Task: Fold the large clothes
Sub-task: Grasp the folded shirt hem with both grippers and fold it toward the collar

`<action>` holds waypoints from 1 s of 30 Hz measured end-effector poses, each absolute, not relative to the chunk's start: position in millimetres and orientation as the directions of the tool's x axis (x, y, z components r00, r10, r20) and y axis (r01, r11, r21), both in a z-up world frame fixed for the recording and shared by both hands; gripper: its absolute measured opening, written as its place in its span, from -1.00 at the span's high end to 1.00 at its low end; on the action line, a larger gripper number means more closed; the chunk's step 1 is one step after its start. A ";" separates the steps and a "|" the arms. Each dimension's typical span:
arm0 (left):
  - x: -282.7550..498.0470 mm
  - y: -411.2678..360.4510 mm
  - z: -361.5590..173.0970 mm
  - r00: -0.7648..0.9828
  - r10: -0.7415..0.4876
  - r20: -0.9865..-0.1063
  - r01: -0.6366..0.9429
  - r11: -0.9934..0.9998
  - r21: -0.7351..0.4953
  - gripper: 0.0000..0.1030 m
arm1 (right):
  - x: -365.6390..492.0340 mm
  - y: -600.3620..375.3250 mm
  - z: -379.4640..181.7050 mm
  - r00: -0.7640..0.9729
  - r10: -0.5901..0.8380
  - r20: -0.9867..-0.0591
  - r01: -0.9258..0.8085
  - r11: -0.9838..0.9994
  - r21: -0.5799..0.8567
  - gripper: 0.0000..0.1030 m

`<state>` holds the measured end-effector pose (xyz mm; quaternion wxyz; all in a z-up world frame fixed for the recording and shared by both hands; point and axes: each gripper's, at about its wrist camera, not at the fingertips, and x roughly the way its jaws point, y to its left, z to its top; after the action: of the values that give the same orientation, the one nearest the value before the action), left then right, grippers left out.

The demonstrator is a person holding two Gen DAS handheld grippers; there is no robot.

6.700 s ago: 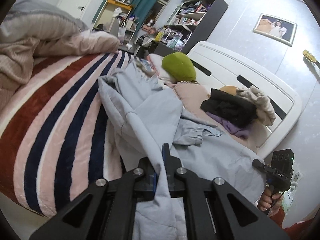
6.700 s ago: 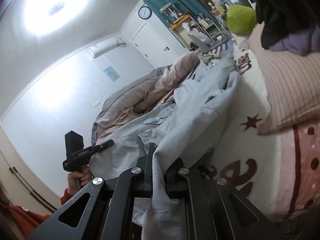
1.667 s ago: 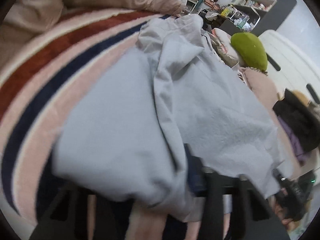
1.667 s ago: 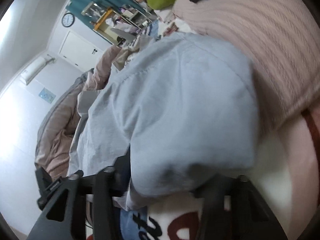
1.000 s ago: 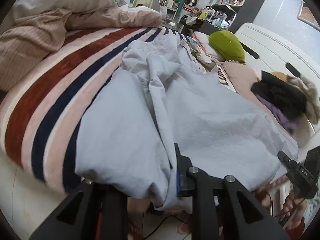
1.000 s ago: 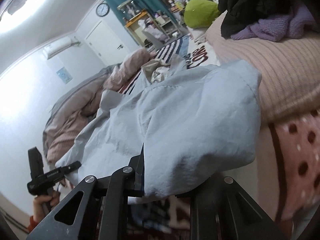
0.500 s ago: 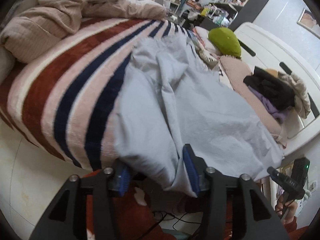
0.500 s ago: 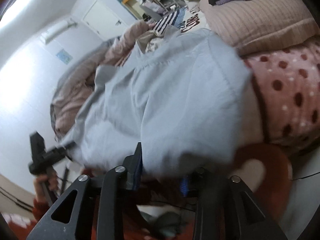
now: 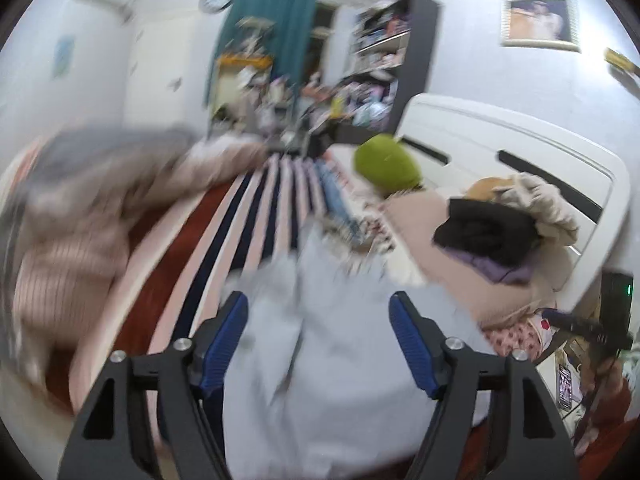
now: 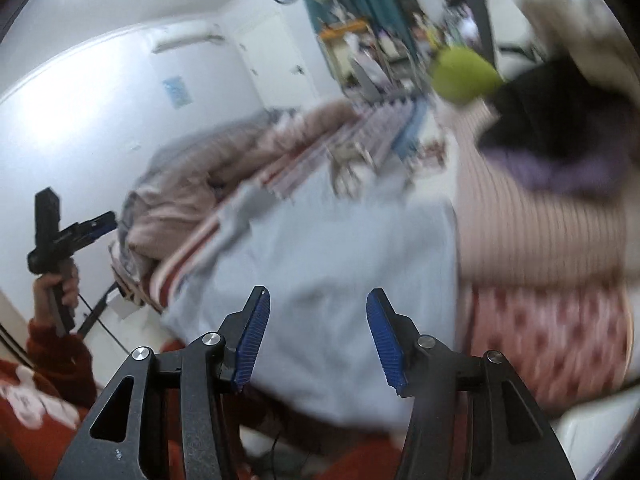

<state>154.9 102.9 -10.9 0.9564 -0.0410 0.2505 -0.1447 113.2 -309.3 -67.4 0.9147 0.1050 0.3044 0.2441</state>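
A large pale blue garment (image 9: 328, 364) lies spread on the near edge of the bed, also in the right wrist view (image 10: 332, 268). My left gripper (image 9: 318, 320) is open and empty, held just above the garment's near edge. My right gripper (image 10: 316, 320) is open and empty, above the garment's right corner. The left gripper shows far left in the right wrist view (image 10: 72, 232), the right gripper at the right edge of the left wrist view (image 9: 584, 324). Both views are motion-blurred.
A striped red, navy and pink blanket (image 9: 224, 216) covers the bed. A bunched pink-grey duvet (image 9: 72, 208) lies at the left. A pink pillow (image 10: 532, 220) carries a pile of dark clothes (image 9: 488, 232). A green cushion (image 9: 386, 162) sits by the white headboard (image 9: 520, 152).
Both grippers have let go of the pale blue garment and opened wide. They have pulled back and tilted up from the bed edge; the garment now lies flat.
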 end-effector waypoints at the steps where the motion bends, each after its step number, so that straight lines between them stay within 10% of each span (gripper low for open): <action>1: 166.9 95.4 0.4 0.839 -0.300 -0.454 0.268 0.954 -0.134 -0.53 | 124.4 -306.0 -50.7 0.702 0.524 -0.482 -0.406 0.851 0.334 0.03; 12: 370.3 11.4 21.1 0.738 -0.407 -0.538 0.350 0.913 -0.209 -0.78 | 331.8 -257.9 15.1 0.661 0.543 -0.518 -0.471 0.838 0.276 -0.35; 27: 632.4 -3.7 -223.2 0.405 -0.285 -0.869 0.153 0.958 -0.244 -0.79 | 597.3 -305.4 -242.3 0.411 0.482 -0.773 -0.077 0.864 0.498 -0.44; 30: 643.8 -1.7 -246.7 0.366 -0.324 -0.872 0.127 0.946 -0.298 -0.50 | 617.9 -300.1 -271.9 0.381 0.497 -0.780 -0.063 0.855 0.514 -0.49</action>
<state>643.8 -1.7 -246.7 0.8216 -0.0902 0.5459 -0.1374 617.9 -300.1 -271.9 0.8052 0.2051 0.5285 0.1740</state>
